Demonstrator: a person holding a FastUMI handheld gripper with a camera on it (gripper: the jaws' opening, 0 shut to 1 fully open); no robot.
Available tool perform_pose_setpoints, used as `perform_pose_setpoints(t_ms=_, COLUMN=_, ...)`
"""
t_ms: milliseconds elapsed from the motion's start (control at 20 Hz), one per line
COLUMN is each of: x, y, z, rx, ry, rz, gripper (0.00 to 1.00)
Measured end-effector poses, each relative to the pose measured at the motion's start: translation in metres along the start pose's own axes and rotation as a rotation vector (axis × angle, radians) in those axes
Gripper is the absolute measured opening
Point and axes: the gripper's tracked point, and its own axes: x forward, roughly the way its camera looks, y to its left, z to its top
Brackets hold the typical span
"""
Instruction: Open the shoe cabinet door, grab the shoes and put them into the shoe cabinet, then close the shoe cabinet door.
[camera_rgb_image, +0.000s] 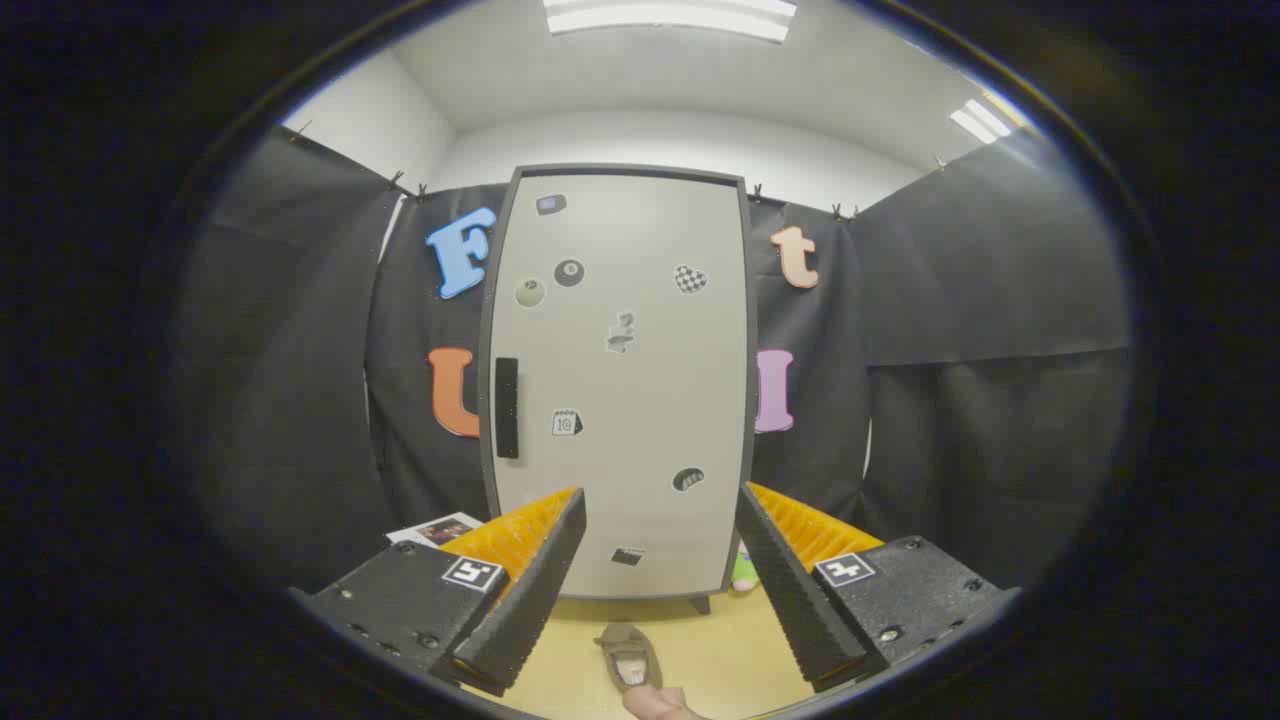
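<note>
**Gripper spread wide above a shoe, closed cabinet ahead**

Nearest of all, the gripper (660, 585) has its two fingers held wide apart with nothing between the pads; neither finger touches anything. Each finger body carries a small square black-and-white marker on its top face.

Just below and between the fingers, a shoe (628, 655) lies on the pale wooden floor (720, 650), its opening turned up toward the camera and its toe pointing away toward the cabinet. A person's hand (660, 703) shows at the shoe's near end, at the heel; whether it is touching the shoe or only close to it cannot be told.

Beyond the fingers, the shoe cabinet (620, 380) stands upright on short feet, facing the camera. Its door is shut, a light panel in a dark frame, dotted with small stickers. A dark vertical handle (507, 407) sits on the door's left side, about halfway up.

Low beside the cabinet's right foot, a small green and pink object (743, 572) rests on the floor, partly hidden behind the right finger. To the left of the cabinet's base, behind the left finger, a flat printed sheet (437, 529) lies low down.

Behind the cabinet hangs the black cloth wall (960, 330) of the booth, with a white ceiling and strip lights (668, 17) above.
</note>
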Motion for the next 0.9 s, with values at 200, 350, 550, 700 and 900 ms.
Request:
perform_pose_setpoints(t_ms=200, x=0.0, y=0.006, z=0.001, rx=-0.016, ry=0.012, rz=0.011, gripper=0.99)
perform_pose_setpoints(t_ms=350, x=0.003, y=0.009, z=-0.001, rx=0.005, ry=0.034, rz=0.027, gripper=0.99)
perform_pose_setpoints(t_ms=550, x=0.008, y=0.016, z=0.007, rx=0.036, ry=0.014, rz=0.063, gripper=0.98)
perform_pose_setpoints(t_ms=700, x=0.022, y=0.021, z=0.019, rx=0.009, ry=-0.012, rz=0.08, gripper=0.99)
perform_pose_setpoints(t_ms=900, x=0.049, y=0.047, z=0.022, rx=0.022, ry=0.018, rz=0.149, gripper=0.99)
